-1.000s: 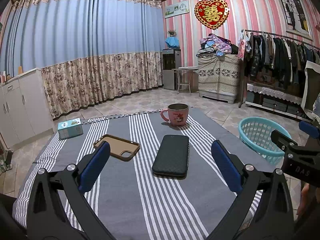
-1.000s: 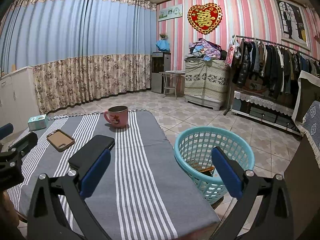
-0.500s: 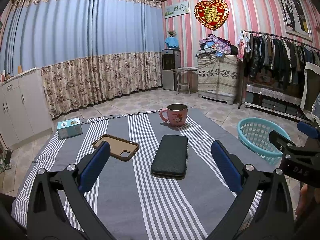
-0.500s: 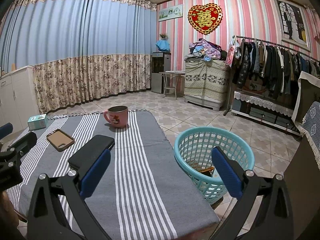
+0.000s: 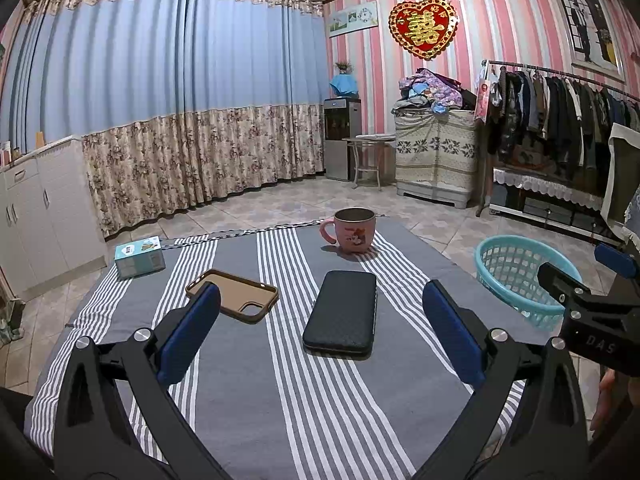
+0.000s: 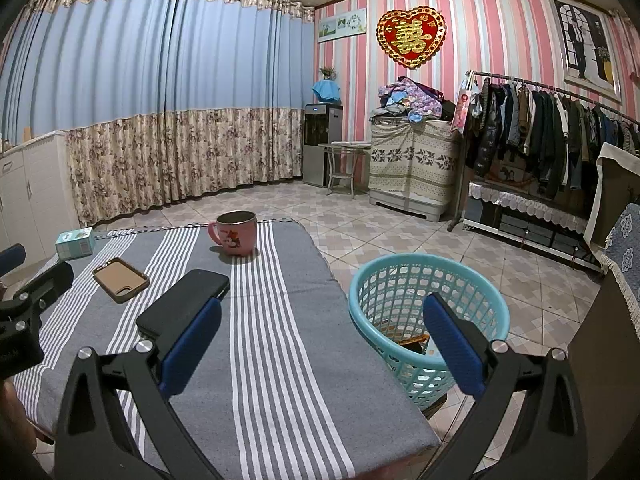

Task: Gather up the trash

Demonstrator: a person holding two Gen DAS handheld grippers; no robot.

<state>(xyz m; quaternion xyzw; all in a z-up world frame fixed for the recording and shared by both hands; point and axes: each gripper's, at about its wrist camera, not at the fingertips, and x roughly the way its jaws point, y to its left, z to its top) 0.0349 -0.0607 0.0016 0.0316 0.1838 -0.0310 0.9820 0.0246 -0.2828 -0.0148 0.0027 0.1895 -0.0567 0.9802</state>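
A teal plastic basket [image 6: 428,300] stands on the floor off the table's right edge, with brown and orange scraps at its bottom; it also shows in the left wrist view, basket [image 5: 516,272]. My left gripper [image 5: 320,332] hovers open over the near part of the striped cloth, nothing between its blue pads. My right gripper [image 6: 320,344] is open too, over the table's right front corner, with the basket just beyond its right finger. On the cloth lie a black phone [image 5: 342,312], a brown phone case [image 5: 232,290], a pink mug [image 5: 354,232] and a small teal box [image 5: 140,257].
The table with grey striped cloth [image 6: 272,340] ends close to the basket. Tiled floor [image 6: 400,232] stretches beyond. A clothes rack [image 6: 540,128], covered cabinet [image 6: 412,160], water dispenser [image 6: 322,144] and white cupboards [image 5: 36,216] line the walls.
Both views have barely shifted; the left wrist view drifted slightly, so the table objects sit a touch lower-left. Both grippers stay open and hold nothing.
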